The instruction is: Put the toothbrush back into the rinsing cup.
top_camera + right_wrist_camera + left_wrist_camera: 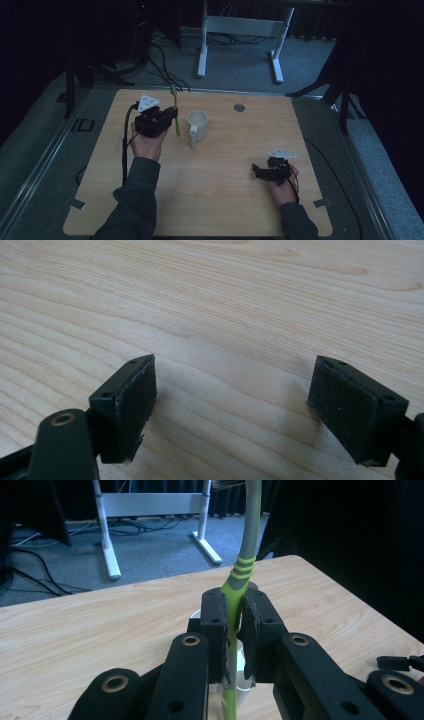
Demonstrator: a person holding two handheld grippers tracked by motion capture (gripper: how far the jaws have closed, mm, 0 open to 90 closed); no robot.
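Left hand-held gripper [235, 625] clamps green toothbrush [239, 580] upright.

The person is wearing grey-green long sleeves [137, 200] reaching the wrists. Both tongs, left [172, 116] and right [256, 171], are showing matte black bodies with brass-ringed screw holes behind rough dark pads [132, 407]. A pale three-cornered plate [148, 102] is sitting atop each, and a black cable [124, 150] is trailing behind the left tongs.

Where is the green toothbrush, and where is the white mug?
green toothbrush [239, 575], left gripper view, on its ribbed green neck.
white mug [197, 122], high view, on its rim.
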